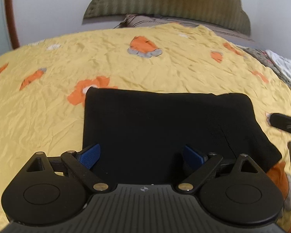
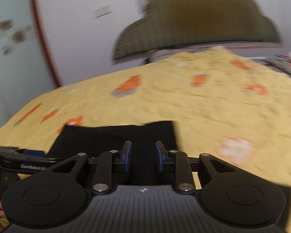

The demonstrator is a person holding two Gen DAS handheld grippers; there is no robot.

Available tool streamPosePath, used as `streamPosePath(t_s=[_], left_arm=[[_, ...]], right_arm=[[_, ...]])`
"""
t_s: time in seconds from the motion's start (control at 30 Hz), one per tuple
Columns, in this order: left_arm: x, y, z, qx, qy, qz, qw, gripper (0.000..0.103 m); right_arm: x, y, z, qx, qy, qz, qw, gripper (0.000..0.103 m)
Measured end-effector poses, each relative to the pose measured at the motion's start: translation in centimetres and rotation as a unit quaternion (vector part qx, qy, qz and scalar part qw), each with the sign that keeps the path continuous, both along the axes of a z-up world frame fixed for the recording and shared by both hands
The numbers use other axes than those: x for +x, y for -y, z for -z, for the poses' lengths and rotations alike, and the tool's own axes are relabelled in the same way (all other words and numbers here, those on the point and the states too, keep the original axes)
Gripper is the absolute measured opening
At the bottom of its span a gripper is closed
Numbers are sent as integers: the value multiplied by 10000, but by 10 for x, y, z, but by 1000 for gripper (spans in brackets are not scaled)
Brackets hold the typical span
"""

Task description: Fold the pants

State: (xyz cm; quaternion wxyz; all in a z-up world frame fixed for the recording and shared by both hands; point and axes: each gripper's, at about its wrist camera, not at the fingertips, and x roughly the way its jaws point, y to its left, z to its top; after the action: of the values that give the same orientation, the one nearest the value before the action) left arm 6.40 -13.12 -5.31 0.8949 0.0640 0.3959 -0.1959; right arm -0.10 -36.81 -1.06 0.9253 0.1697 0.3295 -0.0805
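Observation:
The black pants [image 1: 164, 128] lie folded into a flat rectangle on the yellow bedspread [image 1: 145, 71]. My left gripper [image 1: 143, 155] hovers over their near edge, wide open and empty, blue pads [image 1: 90, 155] on either side. In the right wrist view the pants [image 2: 114, 137] lie just ahead. My right gripper [image 2: 143, 156] is open with a moderate gap and holds nothing. The left gripper [image 2: 23, 155] shows at the left edge of the right wrist view, and the right gripper [image 1: 285, 125] at the right edge of the left wrist view.
The bedspread [image 2: 203, 106] has orange and grey prints. A dark olive quilted headboard [image 1: 164, 0] stands at the far end with striped pillows [image 1: 164, 20] below it. A patterned blanket [image 1: 281, 66] lies at far right. A white wall [image 2: 77, 29] is to the left.

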Motion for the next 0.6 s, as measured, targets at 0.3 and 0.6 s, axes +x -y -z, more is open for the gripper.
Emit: streamPosePath(t_s=[0.3, 0.6], left_arm=[[26, 2, 11, 265, -10, -377, 9989, 94], [22, 4, 12, 309, 118, -388, 9987, 95]], right_arm=[[95, 12, 44, -151, -772, -170, 9968, 25], [58, -12, 28, -540, -597, -75, 9967, 26]])
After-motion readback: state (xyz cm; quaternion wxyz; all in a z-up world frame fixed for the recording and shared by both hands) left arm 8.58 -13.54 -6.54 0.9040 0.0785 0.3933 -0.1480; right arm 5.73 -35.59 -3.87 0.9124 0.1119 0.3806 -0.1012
